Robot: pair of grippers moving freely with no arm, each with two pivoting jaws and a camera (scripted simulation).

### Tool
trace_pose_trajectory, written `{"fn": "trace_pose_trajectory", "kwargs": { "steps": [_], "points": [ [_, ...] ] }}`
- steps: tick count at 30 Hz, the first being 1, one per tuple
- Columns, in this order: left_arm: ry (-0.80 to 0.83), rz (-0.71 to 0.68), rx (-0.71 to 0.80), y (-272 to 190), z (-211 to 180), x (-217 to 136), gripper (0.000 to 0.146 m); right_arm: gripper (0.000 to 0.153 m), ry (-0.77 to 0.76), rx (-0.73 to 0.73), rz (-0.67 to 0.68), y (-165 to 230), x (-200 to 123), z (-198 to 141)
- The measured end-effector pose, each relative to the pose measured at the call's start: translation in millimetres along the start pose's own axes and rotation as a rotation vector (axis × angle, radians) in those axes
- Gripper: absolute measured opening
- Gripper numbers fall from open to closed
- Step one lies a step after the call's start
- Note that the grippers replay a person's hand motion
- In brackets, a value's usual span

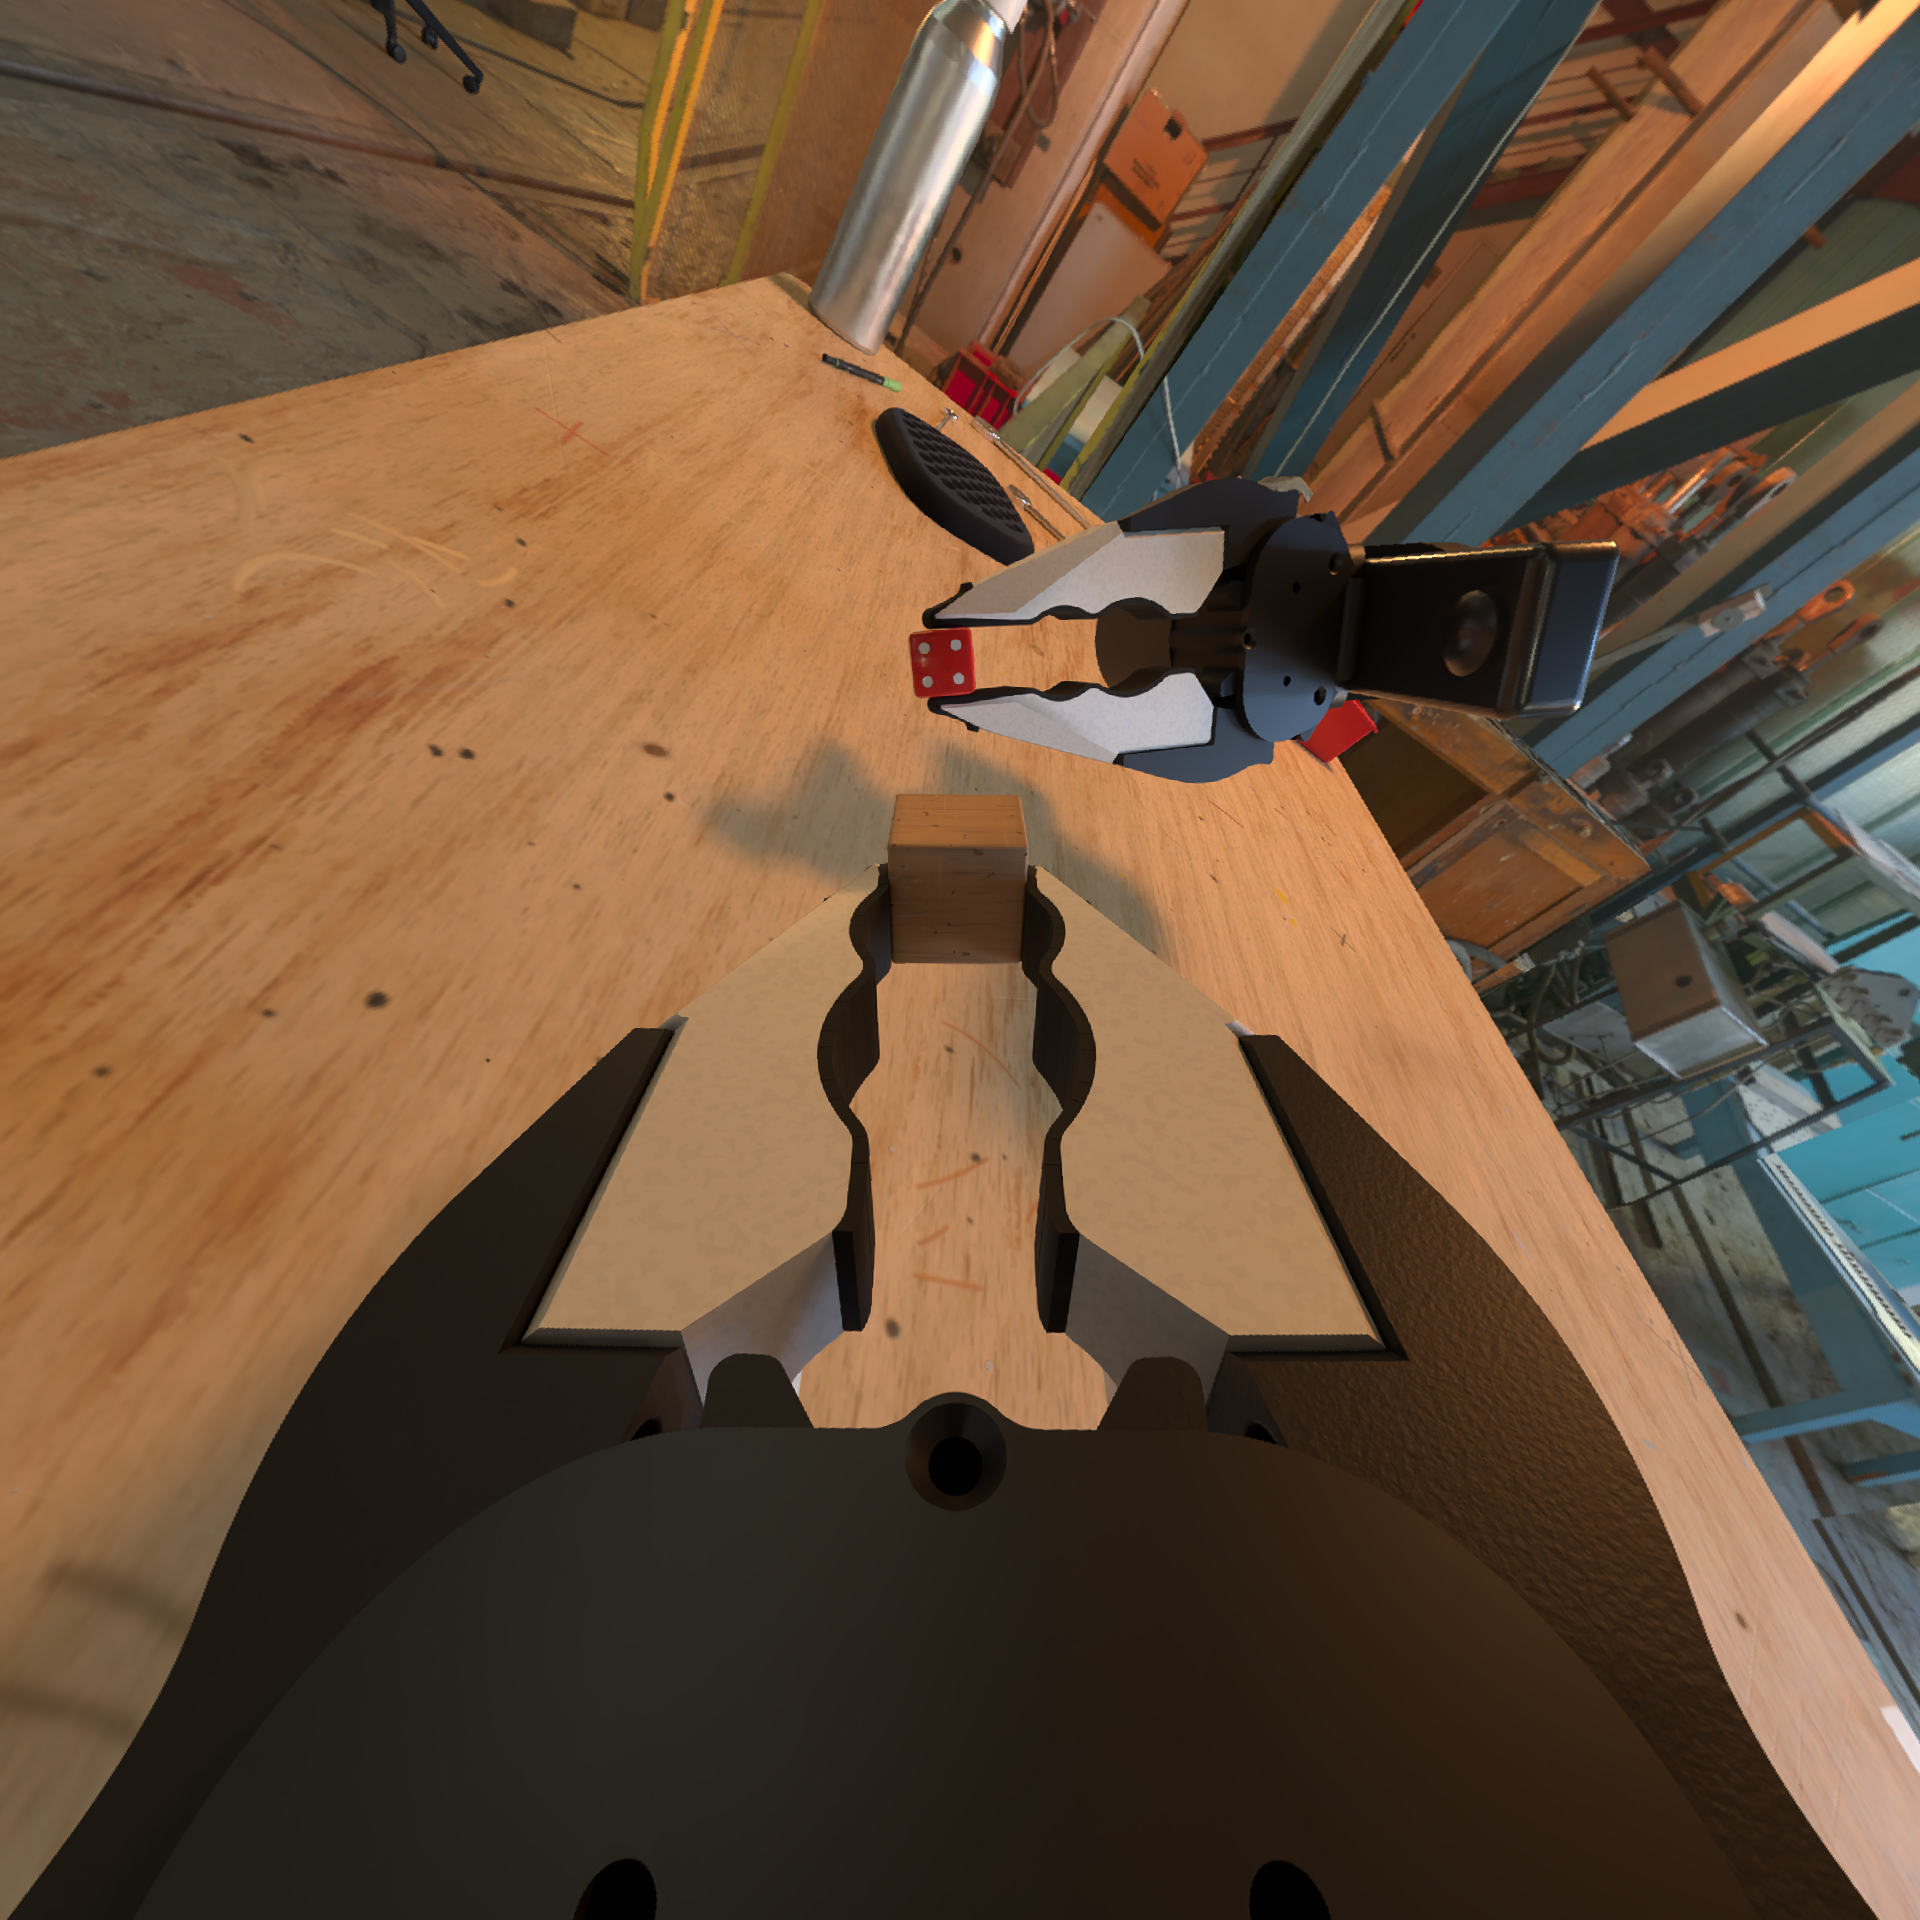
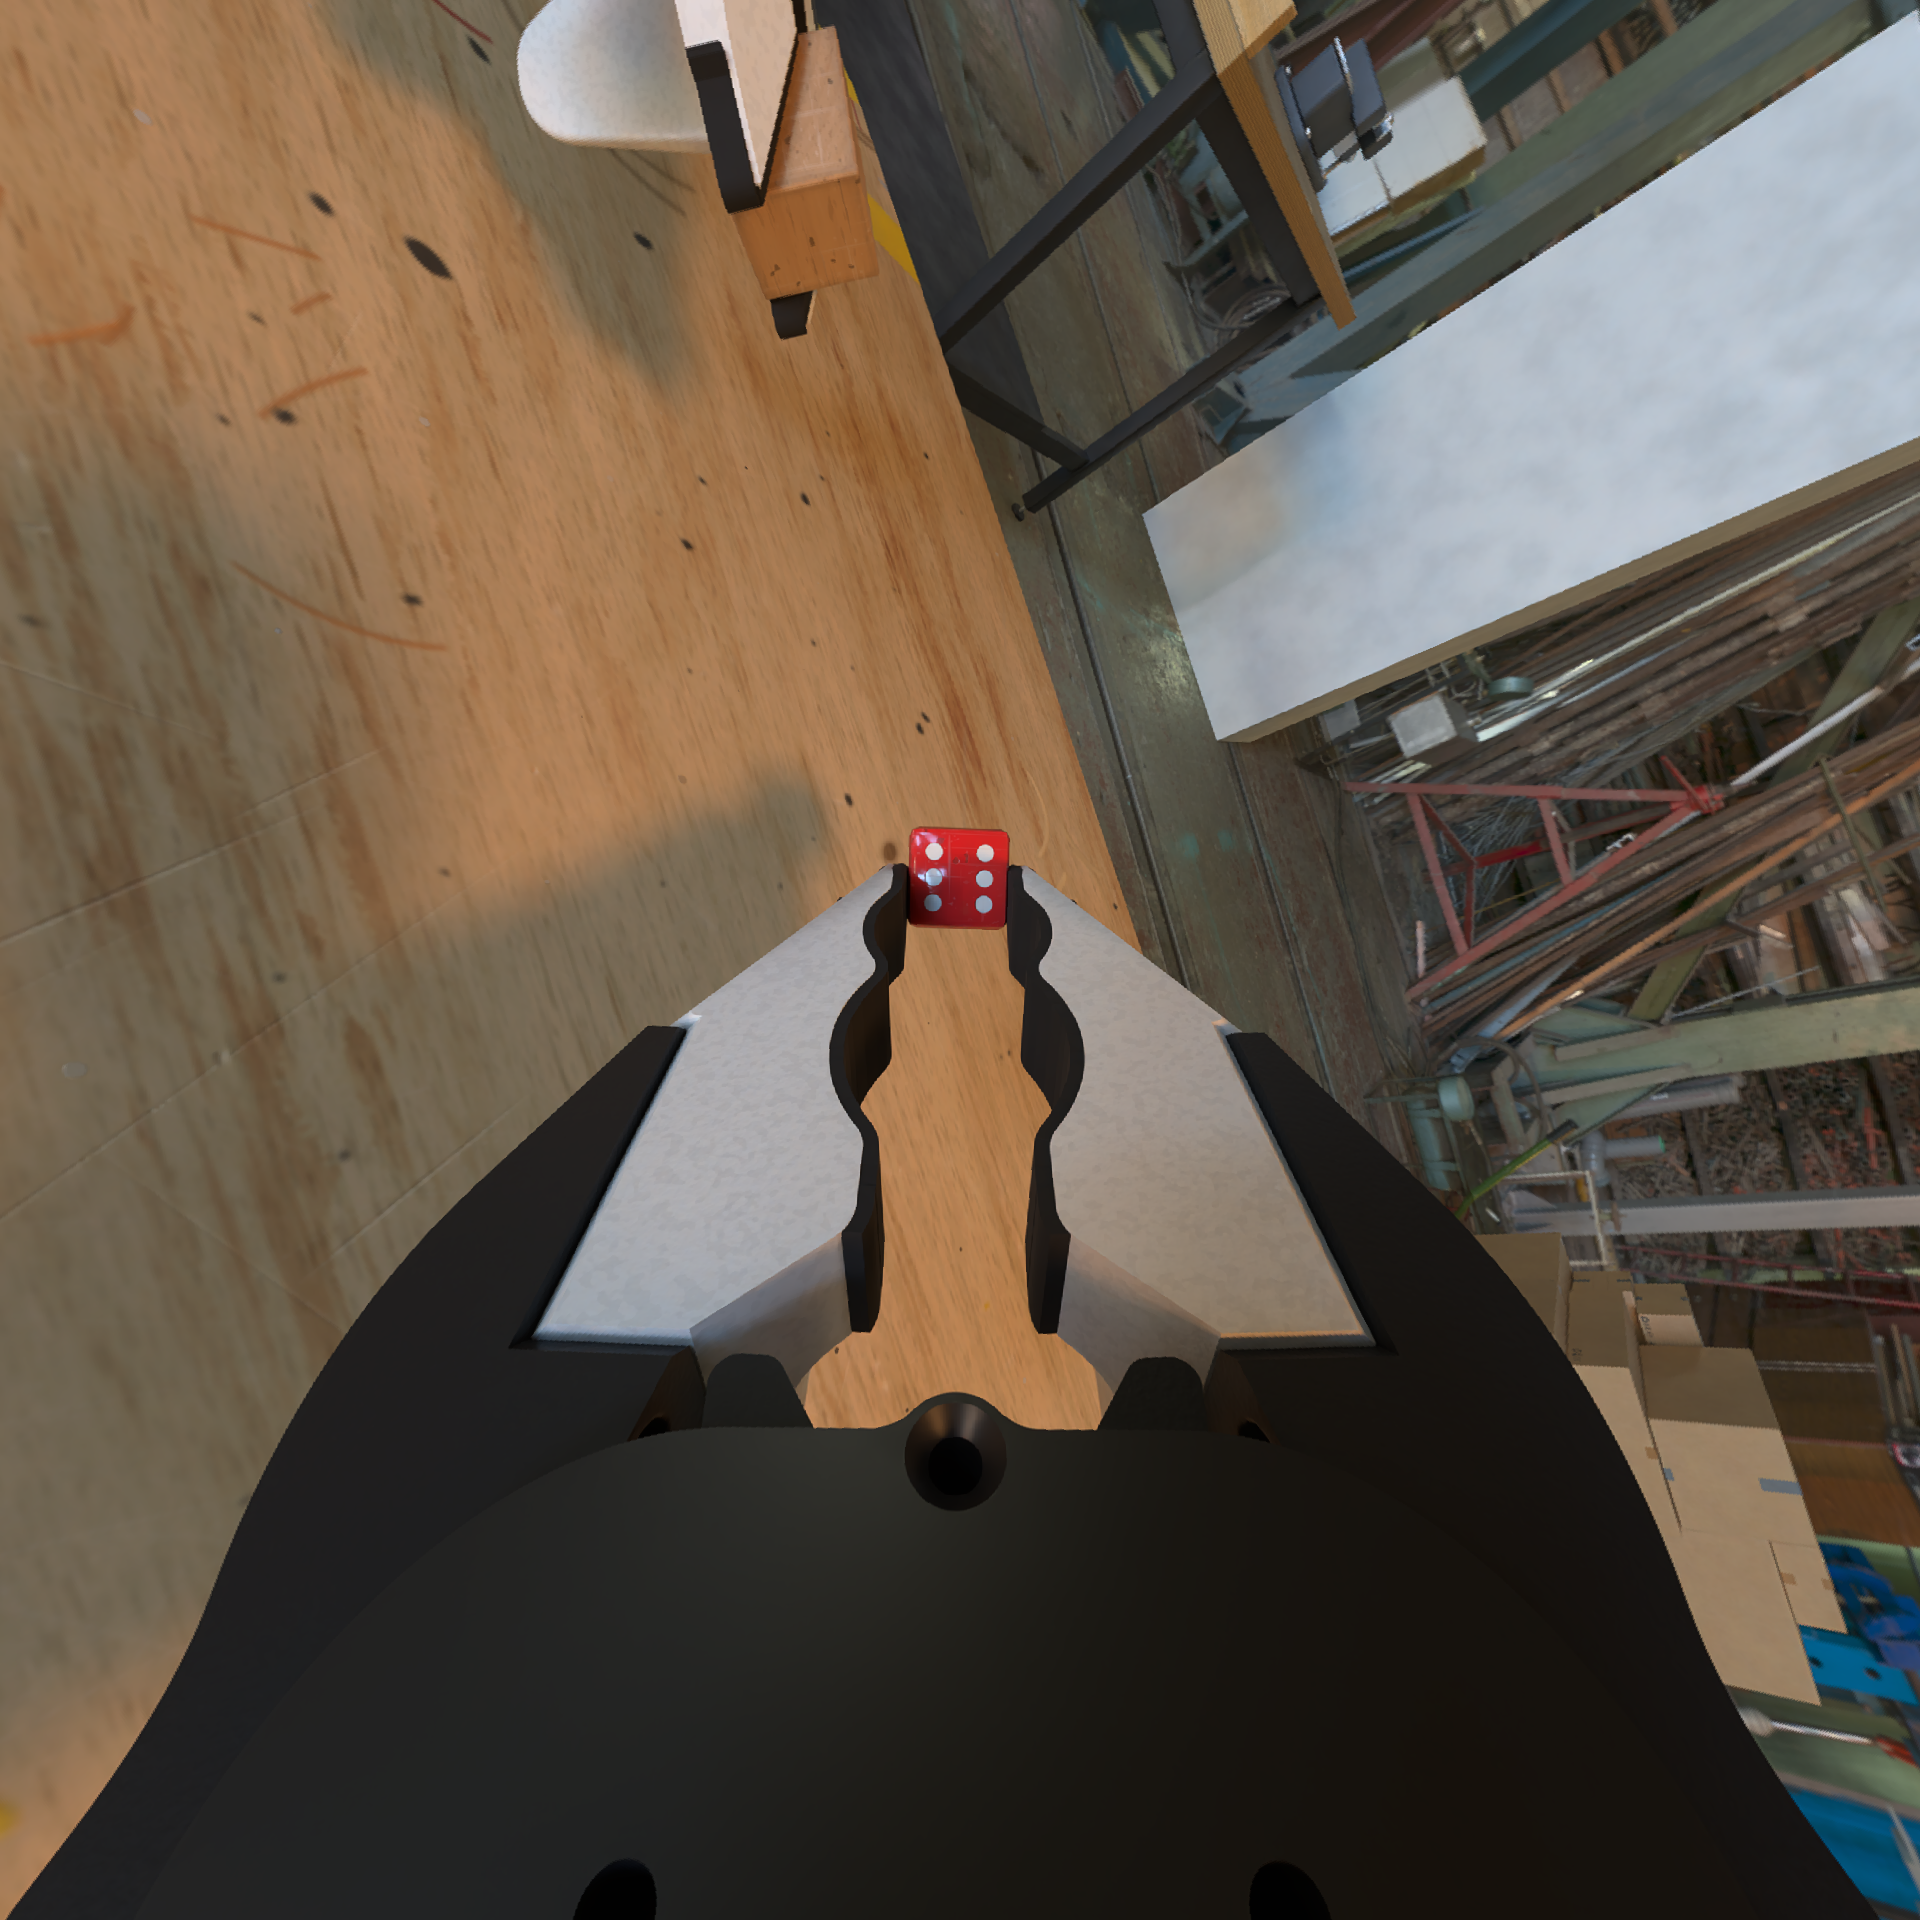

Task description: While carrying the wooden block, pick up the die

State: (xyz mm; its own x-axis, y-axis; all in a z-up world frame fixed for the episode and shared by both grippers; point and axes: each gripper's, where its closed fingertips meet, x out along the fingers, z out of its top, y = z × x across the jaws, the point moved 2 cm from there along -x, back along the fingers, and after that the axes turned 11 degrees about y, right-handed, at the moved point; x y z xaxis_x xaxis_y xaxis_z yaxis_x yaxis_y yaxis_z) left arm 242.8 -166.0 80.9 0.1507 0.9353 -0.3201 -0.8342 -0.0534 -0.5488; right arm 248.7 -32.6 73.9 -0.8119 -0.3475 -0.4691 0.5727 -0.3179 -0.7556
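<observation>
Wooden block (image 1: 956, 883): clamped at the tips of the left gripper (image 1: 958, 914), held over the table (image 1: 416, 727).
Red die (image 2: 957, 878): pinched between the right gripper (image 2: 957, 899) fingertips, apparently clear of the table.
Handling: die looks small, hard, light and glossy, so likely slippery; flat opposite faces are the place to grip.
Writing: none readable; die shows only white pips.
Far off: silver bottle (image 1: 914, 177), black perforated pad (image 1: 951, 483).

No readable txt, brand or sign in either view. Only numbers: small red plastic die (image 1: 942, 662) w/ white pips shows four; right wrist view (image 2: 958, 876) shows six.
</observation>
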Motion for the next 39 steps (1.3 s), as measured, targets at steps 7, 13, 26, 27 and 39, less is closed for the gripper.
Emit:
{"fn": "trace_pose_trajectory", "kwargs": {
  "steps": [7,13,26,27,39],
  "points": [
    [-0.003,-0.009,0.0,-1.1,0.1,-0.1,0.024,0.018,-0.004,0.012,0.001,0.2,0.5,0.4],
    [0.0,-0.013,0.001,-1.7,-0.1,0.2,0.024,0.018,-0.004,0.019,0.011,1.0,1.5,0.1],
    [-0.029,-0.058,0.024,-8.1,1.8,-3.1,0.024,0.018,-0.05,0.07,0.042,1.4,-1.9,5.1],
    [-0.028,-0.061,0.022,-8.4,1.7,-3.1,0.024,0.018,-0.049,0.065,0.038,1.4,-2.2,5.2],
    [0.011,-0.057,-0.071,-1.1,-1.5,-1.9,0.024,0.018,0.052,-0.136,-0.098,8.2,-4.9,5.9]
  ]
}}
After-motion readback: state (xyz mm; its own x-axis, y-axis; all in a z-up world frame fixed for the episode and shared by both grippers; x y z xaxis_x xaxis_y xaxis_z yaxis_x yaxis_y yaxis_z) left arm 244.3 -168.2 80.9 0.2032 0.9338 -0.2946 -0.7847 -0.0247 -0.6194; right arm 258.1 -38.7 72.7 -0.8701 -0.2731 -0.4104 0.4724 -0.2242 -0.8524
